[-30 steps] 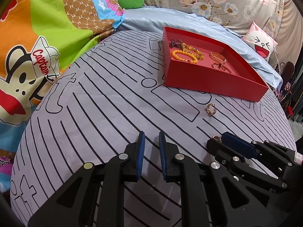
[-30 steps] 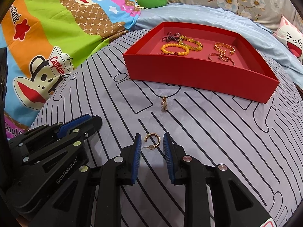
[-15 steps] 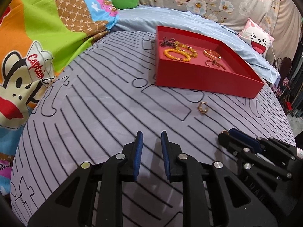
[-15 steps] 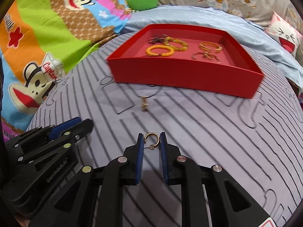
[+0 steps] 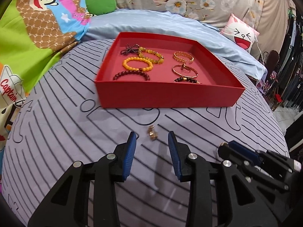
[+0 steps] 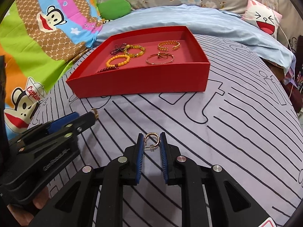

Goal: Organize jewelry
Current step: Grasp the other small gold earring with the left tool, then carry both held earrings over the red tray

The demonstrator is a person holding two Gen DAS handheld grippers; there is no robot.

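Earring (image 6: pixel 151 139) sits pinched in right claw (image 6: pixel 151 141) (fingertips).

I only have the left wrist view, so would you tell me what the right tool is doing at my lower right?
Observer: The right tool is shut on a gold hoop earring, pinched between its pads.
Operator: Is it over the red tray yet?
Observer: No, it is short of the red tray, above the striped sheet.
Operator: Anything else?
Observer: A post with a backing shows under the hoop.
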